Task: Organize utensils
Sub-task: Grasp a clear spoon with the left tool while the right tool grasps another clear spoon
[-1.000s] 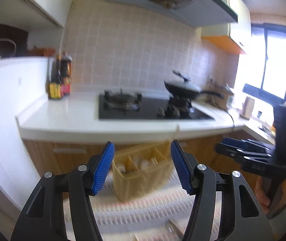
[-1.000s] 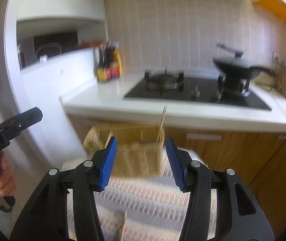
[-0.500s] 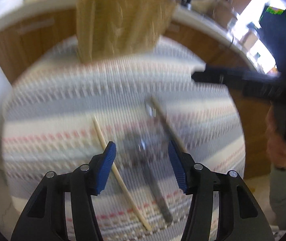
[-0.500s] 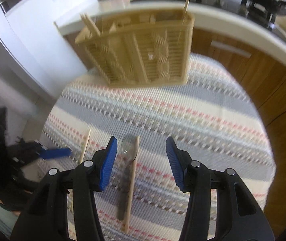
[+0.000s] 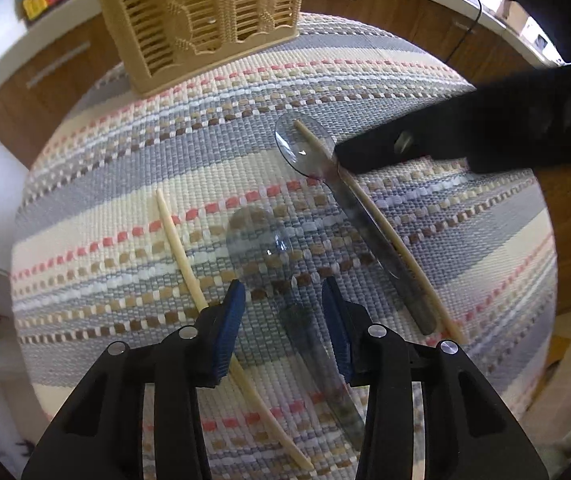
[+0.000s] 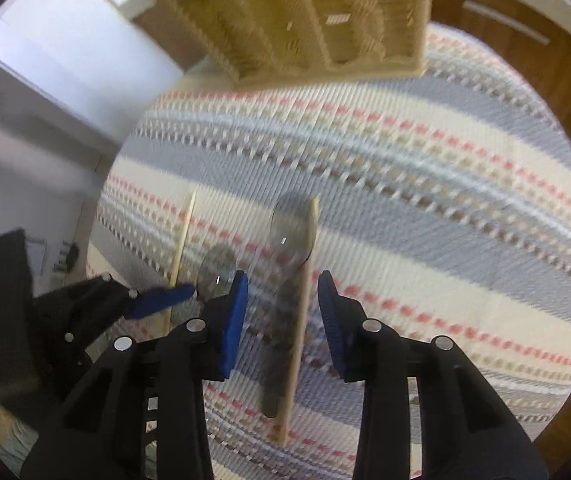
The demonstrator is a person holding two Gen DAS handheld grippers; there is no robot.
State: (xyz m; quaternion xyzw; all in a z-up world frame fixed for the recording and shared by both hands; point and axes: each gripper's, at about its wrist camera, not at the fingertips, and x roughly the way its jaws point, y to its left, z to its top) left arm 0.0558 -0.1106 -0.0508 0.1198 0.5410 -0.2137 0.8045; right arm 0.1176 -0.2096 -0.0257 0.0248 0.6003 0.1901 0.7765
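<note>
Two clear grey plastic spoons and two pale chopsticks lie on a striped woven mat (image 5: 125, 184). My left gripper (image 5: 283, 300) is open, its blue pads straddling the near spoon (image 5: 257, 236); a chopstick (image 5: 181, 252) lies just to its left. My right gripper (image 6: 283, 300) is open over the other spoon (image 6: 291, 228) and the chopstick (image 6: 303, 300) resting along it. That pair also shows in the left wrist view (image 5: 349, 208). A beige slatted utensil holder (image 5: 201, 12) stands at the mat's far edge.
Wooden cabinet fronts (image 5: 397, 4) and a white countertop edge lie beyond the mat. A white wall panel (image 6: 45, 80) stands to the left. The right gripper's black body (image 5: 485, 132) reaches over the mat's right side.
Both grippers have tilted down from the kitchen view and dropped close to the mat. Each now straddles a spoon, open as before.
</note>
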